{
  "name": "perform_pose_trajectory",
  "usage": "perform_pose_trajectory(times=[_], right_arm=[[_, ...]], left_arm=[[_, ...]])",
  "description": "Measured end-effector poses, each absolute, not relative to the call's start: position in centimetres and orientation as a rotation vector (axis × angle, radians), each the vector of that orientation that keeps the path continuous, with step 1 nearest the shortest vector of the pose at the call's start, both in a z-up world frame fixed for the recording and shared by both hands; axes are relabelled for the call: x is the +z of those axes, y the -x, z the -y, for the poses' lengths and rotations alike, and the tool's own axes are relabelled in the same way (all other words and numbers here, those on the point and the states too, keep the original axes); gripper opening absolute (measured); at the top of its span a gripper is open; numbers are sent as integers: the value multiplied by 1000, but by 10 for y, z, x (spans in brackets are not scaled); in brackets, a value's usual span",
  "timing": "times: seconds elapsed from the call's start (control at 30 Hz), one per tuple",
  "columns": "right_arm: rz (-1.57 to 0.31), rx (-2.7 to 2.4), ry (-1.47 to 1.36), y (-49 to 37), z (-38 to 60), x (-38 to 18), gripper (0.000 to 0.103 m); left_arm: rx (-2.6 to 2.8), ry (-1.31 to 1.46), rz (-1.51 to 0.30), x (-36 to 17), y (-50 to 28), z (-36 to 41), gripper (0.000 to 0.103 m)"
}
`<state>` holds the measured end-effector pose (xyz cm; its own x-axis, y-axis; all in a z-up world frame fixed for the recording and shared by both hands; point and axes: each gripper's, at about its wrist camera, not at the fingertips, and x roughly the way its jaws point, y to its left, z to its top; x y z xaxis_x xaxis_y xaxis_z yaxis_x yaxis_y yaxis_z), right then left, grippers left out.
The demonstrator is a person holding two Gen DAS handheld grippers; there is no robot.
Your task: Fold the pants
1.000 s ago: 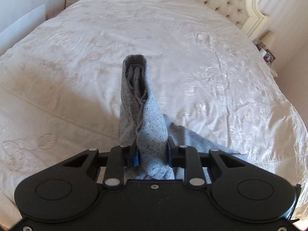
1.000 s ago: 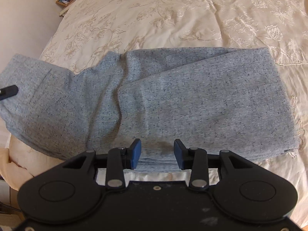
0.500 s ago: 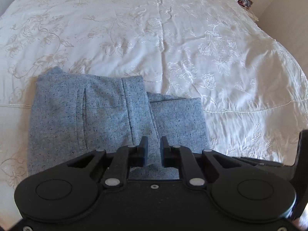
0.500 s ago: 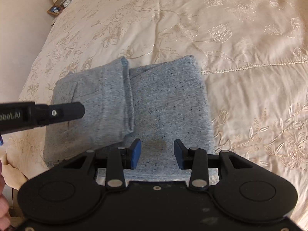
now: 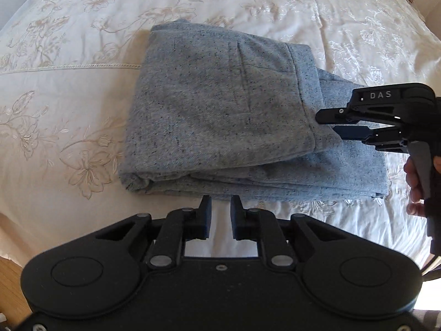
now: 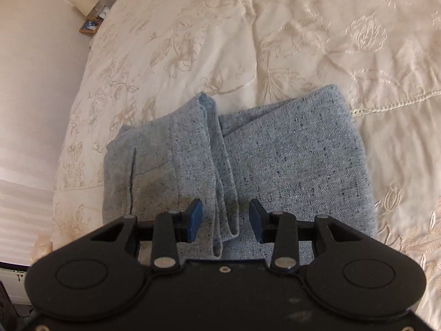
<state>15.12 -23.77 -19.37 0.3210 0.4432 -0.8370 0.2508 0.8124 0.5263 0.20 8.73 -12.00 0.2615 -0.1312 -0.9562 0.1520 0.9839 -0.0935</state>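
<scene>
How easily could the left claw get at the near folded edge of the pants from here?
Probably easily: the left claw sits empty just short of the pants, with only bare bedspread between. The right claw is off at the far end.

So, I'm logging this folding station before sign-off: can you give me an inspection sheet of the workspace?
Surface: cream embroidered bedspread, rumpled.
Job's things: grey pants folded into a compact stack near the bed's edge.
Clutter: nothing seen on the bed.
Grippers: left gripper nearly closed, empty, short of the pants; right gripper open over the folded edge, gripping nothing.
Cables: nothing seen.
Surroundings: lamp and framed picture beside the bed.
</scene>
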Motion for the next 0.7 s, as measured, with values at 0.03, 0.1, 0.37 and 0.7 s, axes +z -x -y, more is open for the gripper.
perform_pose_trajectory(times=[0.03, 0.1, 0.37, 0.7], right_arm=[[-1288, 137, -660, -154, 235, -201, 43], [-1300, 151, -692, -156, 231, -209, 43], [-1342, 143, -830, -157, 226, -221, 43], [-1259, 190, -758, -164, 208, -158, 10]], left_arm=[[-193, -25, -1285, -119, -1, -89, 20], [-202, -39, -1271, -116, 1, -90, 20], [-292, -85, -1225, -115, 6, -78, 20], [-420, -169, -1120, -118, 13, -32, 24]])
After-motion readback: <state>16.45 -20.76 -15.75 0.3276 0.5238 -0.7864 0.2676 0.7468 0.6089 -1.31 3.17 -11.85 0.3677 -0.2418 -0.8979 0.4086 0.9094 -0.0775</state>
